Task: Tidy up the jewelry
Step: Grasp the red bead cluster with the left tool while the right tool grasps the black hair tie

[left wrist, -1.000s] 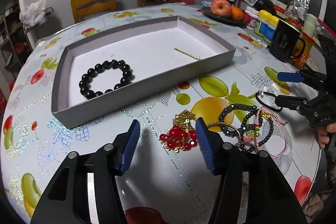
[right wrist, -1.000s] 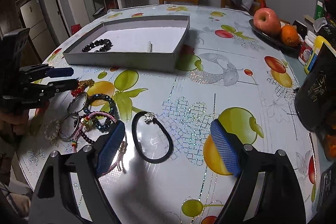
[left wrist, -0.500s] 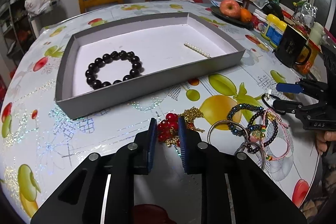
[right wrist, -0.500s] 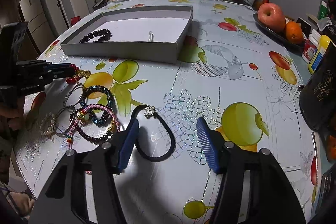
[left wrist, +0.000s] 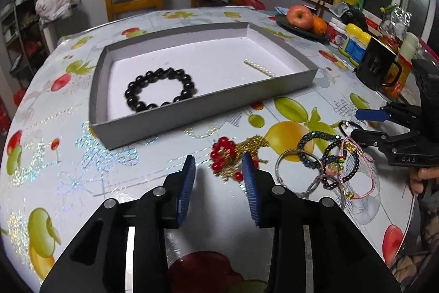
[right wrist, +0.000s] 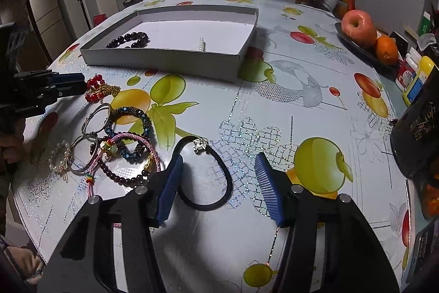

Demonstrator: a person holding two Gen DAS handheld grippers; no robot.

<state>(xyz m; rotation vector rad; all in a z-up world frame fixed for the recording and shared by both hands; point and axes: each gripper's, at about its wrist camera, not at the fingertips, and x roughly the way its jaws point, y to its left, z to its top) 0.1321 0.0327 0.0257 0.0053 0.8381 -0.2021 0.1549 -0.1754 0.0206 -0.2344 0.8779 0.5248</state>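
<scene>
A black bead bracelet [left wrist: 161, 89] and a pearl strand [left wrist: 259, 67] are laid in the grey tray [left wrist: 208, 106]; red beads [left wrist: 222, 155], bangles [right wrist: 94, 118] and a black hair tie [right wrist: 204, 173] are scattered on the table [left wrist: 109, 175].

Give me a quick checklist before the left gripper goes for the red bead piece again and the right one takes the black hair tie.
1. Left gripper open: ok, its jaws have just been opening and hold nothing.
2. Red bead piece within its line: ok, it lies on the table just ahead, between the pad tips.
3. Right gripper open: ok, pads do not press anything.
4. Black hair tie between the right pads: ok, flat on the table.
5. Room in the tray: ok, only a black bead bracelet and a pearl strand inside.
6. Gold chain tangled with the red beads: cannot tell.
</scene>
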